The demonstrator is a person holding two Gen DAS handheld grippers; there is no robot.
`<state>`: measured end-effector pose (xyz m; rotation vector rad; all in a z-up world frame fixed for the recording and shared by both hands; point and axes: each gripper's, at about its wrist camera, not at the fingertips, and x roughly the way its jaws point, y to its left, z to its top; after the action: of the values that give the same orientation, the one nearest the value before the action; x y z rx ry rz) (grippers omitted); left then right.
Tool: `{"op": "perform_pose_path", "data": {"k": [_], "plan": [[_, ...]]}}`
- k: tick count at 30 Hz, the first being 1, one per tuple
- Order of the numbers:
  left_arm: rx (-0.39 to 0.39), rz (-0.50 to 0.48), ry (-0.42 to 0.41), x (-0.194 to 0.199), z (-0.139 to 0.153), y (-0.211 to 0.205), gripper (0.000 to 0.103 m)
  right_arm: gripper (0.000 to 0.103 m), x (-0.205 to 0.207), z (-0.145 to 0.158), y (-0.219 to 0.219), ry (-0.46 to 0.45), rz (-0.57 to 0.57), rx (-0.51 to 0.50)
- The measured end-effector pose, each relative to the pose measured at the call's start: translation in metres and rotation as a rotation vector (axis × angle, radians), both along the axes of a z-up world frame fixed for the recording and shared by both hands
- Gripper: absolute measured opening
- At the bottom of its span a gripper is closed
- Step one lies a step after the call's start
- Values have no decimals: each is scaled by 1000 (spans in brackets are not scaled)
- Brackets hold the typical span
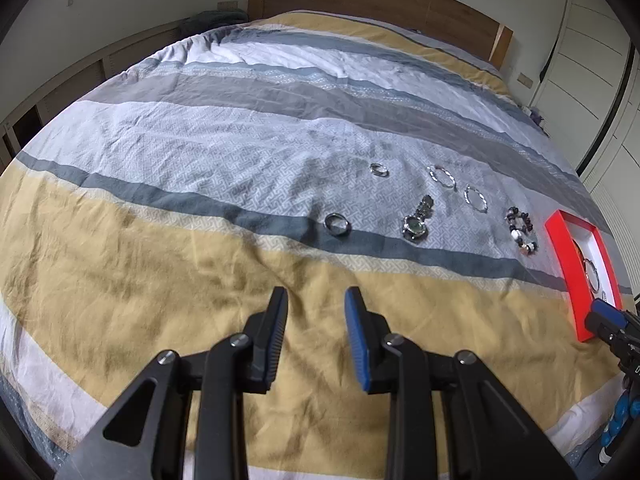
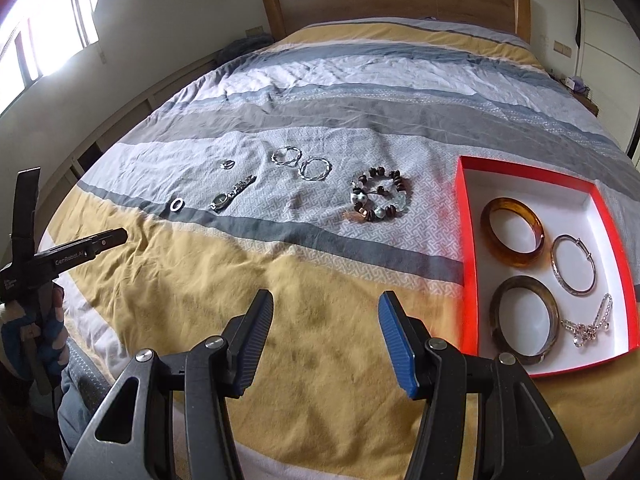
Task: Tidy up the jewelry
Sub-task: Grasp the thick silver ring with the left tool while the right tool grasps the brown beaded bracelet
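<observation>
A red box with a white inside (image 2: pixel 466 240) lies on the bed at right; it also shows in the left wrist view (image 1: pixel 560 248). It holds an amber bangle (image 2: pixel 512 232), a silver bangle (image 2: pixel 573 264), a dark bangle (image 2: pixel 525 322) and a chain (image 2: pixel 588 322). On the quilt lie a beaded bracelet (image 2: pixel 378 196), two twisted silver bangles (image 2: pixel 315 169), a watch (image 2: pixel 232 194) and two rings (image 2: pixel 177 204). My right gripper (image 2: pixel 326 308) is open and empty above the yellow stripe. My left gripper (image 1: pixel 316 304) is open and empty, short of the dark ring (image 1: pixel 337 224).
The striped quilt (image 2: pixel 320 92) covers a large bed with a wooden headboard (image 2: pixel 396 0). White wardrobe doors (image 1: pixel 592 52) stand at right. A window (image 2: pixel 44 28) is at left. My left tool and gloved hand show at the left edge (image 2: pixel 48 264).
</observation>
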<state>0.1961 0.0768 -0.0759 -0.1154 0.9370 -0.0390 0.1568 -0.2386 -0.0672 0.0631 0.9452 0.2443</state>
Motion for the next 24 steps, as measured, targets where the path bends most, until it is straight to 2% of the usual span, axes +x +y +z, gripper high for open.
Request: {"op": "perform_pose_path", "data": {"k": [14, 24], "plan": [[6, -26, -9, 52, -14, -7, 28, 54, 49, -21, -5, 2, -6, 3], [18, -59, 26, 80, -37, -18, 28, 54, 78, -34, -4, -2, 3, 10]]}}
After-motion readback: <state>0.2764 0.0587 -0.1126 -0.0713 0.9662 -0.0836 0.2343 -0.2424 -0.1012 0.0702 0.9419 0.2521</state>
